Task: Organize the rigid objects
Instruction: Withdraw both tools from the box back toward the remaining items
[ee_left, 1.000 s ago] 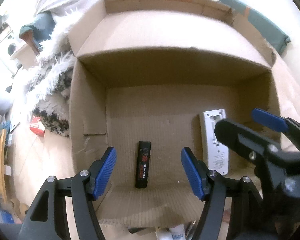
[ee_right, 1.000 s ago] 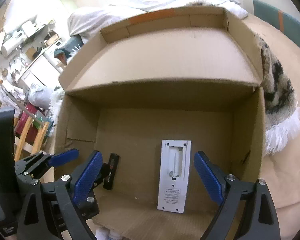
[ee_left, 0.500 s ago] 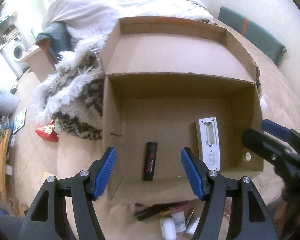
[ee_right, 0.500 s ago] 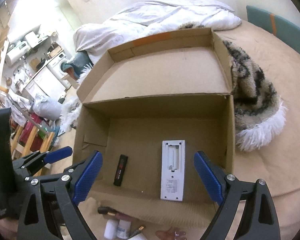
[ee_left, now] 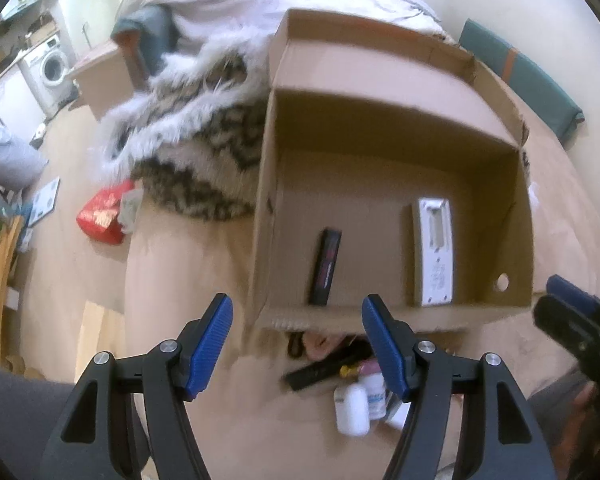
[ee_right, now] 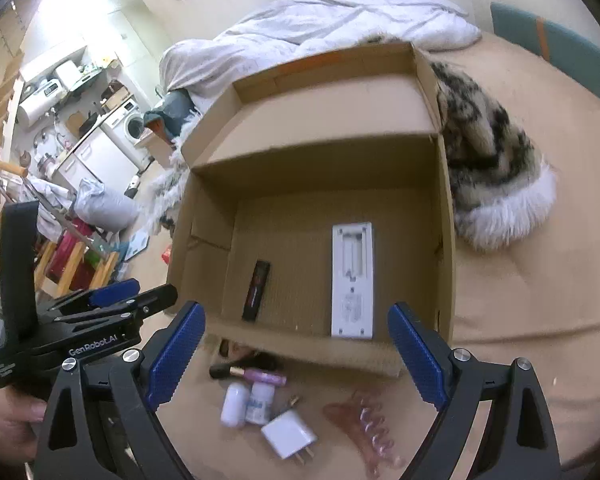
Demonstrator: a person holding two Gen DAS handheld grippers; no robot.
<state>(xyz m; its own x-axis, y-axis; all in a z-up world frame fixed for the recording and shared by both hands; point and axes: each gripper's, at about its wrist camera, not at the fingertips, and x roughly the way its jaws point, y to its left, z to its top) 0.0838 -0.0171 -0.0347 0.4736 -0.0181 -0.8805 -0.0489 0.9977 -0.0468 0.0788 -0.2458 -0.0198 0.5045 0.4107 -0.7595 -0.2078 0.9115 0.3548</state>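
Note:
An open cardboard box sits on a beige bed. Inside lie a slim black stick and a white remote back. In front of the box are two small white bottles, a white charger plug, a pink hair claw and a lipstick tube. My left gripper and right gripper hover open and empty over the box's near edge. The left gripper also shows at the right wrist view's left.
A furry patterned blanket lies beside and behind the box, with a white duvet farther back. A red packet lies on the floor at left. A teal cushion sits at the far right.
Both grippers have pulled back and up from inside the box. The small items in front of the box have come into view. Both stayed open.

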